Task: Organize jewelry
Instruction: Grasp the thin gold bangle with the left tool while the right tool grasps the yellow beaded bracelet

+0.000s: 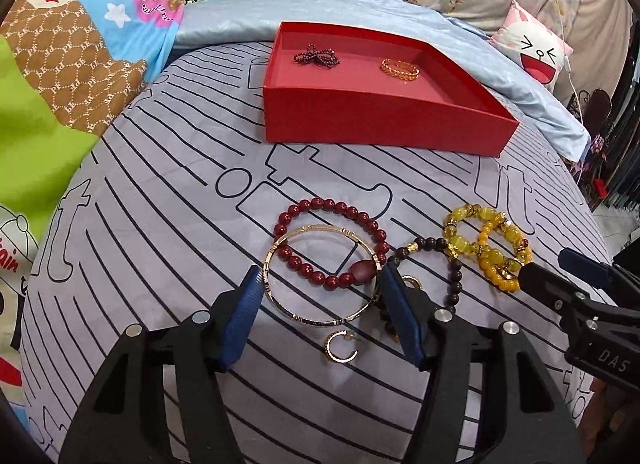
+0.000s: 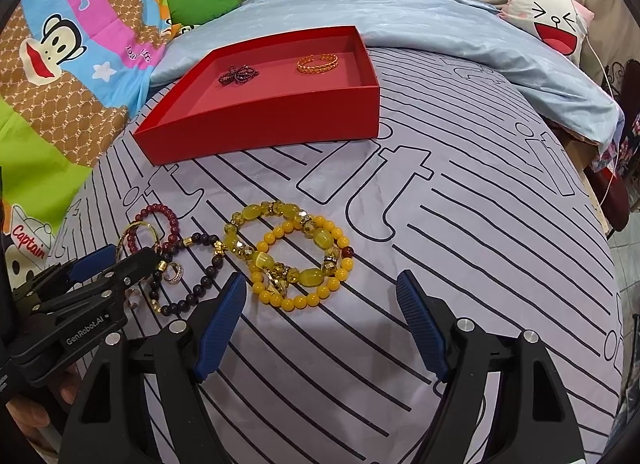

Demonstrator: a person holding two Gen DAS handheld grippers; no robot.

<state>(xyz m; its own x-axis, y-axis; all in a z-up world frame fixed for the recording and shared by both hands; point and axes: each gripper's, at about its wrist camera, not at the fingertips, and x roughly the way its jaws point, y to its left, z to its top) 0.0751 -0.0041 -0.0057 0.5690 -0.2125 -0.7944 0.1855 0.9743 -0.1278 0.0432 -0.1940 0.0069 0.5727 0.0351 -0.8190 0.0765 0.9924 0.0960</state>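
Left hand-held gripper point(image 1: 320, 296): I read the jaws as spread apart, low over the bed, straddling the gold bangle point(image 1: 320, 276) without visibly closing on it.
Right hand-held gripper point(image 2: 320, 312): jaws wide apart, holding nothing — the yellow beads lie just ahead of its left pad.
Gold bangle: flat on the bedsheet point(image 1: 160, 224), overlapping the red bead bracelet point(image 1: 332, 240); its long axis in my left view runs from the left finger to the right finger.
Red bead bracelet: flat, partly under the bangle, its large oval bead point(image 1: 362, 271) toward the right finger.
Dark bead bracelet point(image 2: 200, 264): strung out beside the red one, gold spacers showing; it touches the yellow pieces.
Yellow bead bracelets point(image 2: 296, 256): two, overlapping, lying flat to the right of the dark string.
Small gold hoop point(image 1: 341, 348): open gap facing right, on the sheet just below the bangle.
Small rings point(image 2: 173, 273): near the left gripper's tip — detail too fine to tell.
Red box point(image 1: 384, 124): open, farther back on the bed, well apart from the loose pieces.
Box contents: a dark bead string point(image 1: 317, 57) at left and a gold chain bracelet point(image 1: 400, 69) at right, apart from each other.
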